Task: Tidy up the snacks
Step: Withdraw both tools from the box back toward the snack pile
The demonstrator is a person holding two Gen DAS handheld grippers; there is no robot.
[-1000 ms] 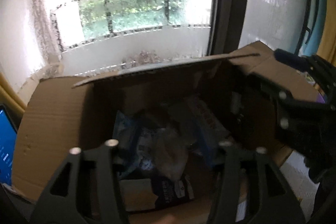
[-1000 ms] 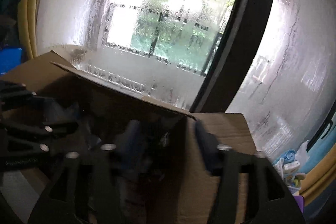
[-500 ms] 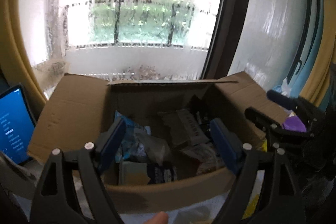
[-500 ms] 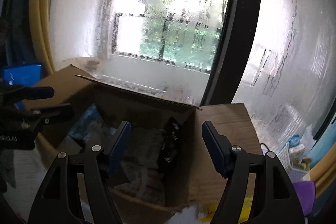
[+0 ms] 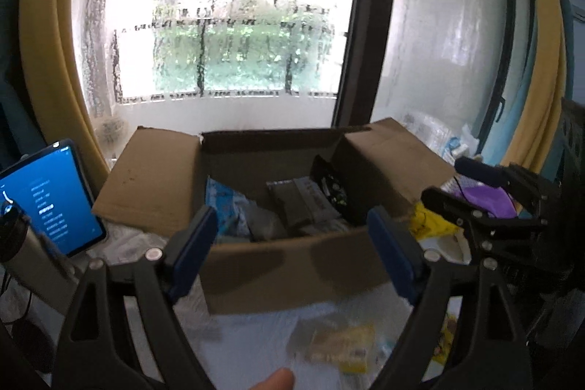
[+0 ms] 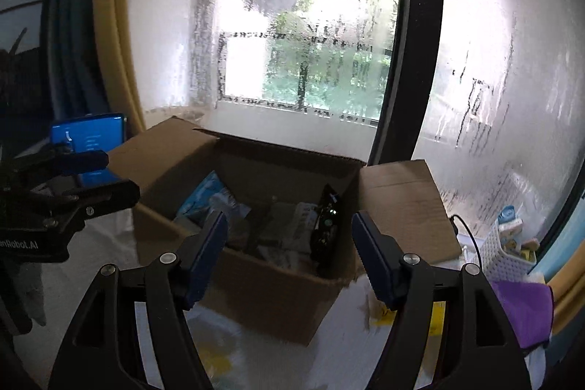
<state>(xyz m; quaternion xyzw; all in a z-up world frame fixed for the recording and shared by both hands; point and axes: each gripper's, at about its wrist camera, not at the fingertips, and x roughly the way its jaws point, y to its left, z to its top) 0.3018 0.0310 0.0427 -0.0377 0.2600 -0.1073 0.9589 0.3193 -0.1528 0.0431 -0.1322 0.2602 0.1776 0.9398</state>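
Both tools have pulled back empty from the open brown cardboard box (image 5: 292, 265) of packaged snacks (image 5: 303, 203): the left tool (image 5: 296, 254) and right tool (image 6: 289, 254) gape wide before it, a yellow-wrapped snack (image 5: 343, 346) lying beneath the left tool on the white bench (image 6: 109, 265), likely next.

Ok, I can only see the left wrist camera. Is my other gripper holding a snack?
Observer: No. In the right wrist view the right gripper is open, with nothing between its pads.
Operator: What's past the purple cloth?
Observer: A white slotted basket with small packets in it, by the window.
Operator: How does my left gripper look from over there?
Observer: You see it from the side, to the left of the cardboard box. It is open and empty, and there is white lettering on its body.
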